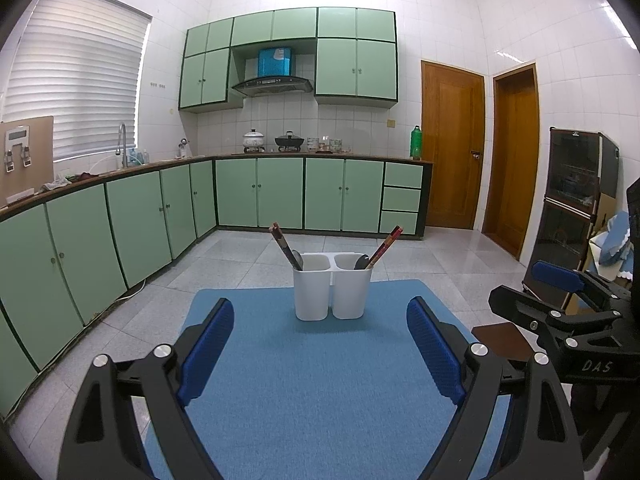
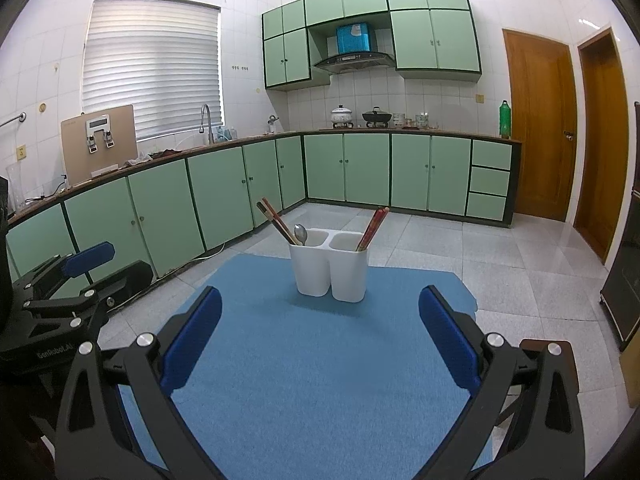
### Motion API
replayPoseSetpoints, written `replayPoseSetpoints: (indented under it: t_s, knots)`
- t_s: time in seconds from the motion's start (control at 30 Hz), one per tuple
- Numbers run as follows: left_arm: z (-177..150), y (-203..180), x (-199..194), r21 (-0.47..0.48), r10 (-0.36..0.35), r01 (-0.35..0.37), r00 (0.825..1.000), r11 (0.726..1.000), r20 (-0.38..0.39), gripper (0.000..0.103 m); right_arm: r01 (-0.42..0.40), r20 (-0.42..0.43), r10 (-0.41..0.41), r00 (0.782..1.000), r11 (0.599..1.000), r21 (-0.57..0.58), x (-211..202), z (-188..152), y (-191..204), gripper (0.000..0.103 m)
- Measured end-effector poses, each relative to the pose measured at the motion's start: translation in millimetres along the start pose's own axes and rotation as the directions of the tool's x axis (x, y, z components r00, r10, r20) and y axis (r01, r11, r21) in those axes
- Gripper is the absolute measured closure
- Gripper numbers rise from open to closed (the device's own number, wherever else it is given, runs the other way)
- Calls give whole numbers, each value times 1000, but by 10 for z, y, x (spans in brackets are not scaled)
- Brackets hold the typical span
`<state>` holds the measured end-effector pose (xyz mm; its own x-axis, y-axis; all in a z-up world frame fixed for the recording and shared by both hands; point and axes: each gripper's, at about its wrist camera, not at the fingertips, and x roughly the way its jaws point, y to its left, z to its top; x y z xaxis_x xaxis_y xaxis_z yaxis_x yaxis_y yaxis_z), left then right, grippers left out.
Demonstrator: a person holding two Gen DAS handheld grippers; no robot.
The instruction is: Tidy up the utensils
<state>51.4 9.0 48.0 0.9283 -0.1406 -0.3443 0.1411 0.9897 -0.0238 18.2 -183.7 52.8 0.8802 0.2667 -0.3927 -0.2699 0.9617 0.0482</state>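
Observation:
A white two-compartment utensil holder [image 1: 332, 286] [image 2: 329, 268] stands at the far side of a blue mat [image 1: 320, 380] [image 2: 320, 380]. Its left compartment holds dark chopsticks [image 1: 285, 246] [image 2: 276, 220] and a metal spoon [image 1: 297, 258] [image 2: 301, 234]. Its right compartment holds red chopsticks [image 1: 386, 245] [image 2: 373, 227] and a dark spoon [image 1: 361, 261]. My left gripper [image 1: 320, 344] is open and empty, short of the holder. My right gripper [image 2: 320, 340] is open and empty too, also short of it. Each gripper shows at the edge of the other's view.
The mat lies on a small table above a grey tiled floor. Green cabinets [image 1: 256, 196] run along the left and back walls. A black appliance cabinet [image 1: 576, 208] stands at the right. Two wooden doors [image 1: 452, 144] are at the back right.

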Motion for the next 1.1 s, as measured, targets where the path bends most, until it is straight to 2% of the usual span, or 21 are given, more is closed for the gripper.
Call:
replayPoseSetpoints:
  t_s: [1.1]
  knots:
    - [-9, 41, -18, -1, -1, 1, 1000, 1000, -4, 17, -4, -6, 4, 1000, 1000, 3, 4, 9, 7, 7]
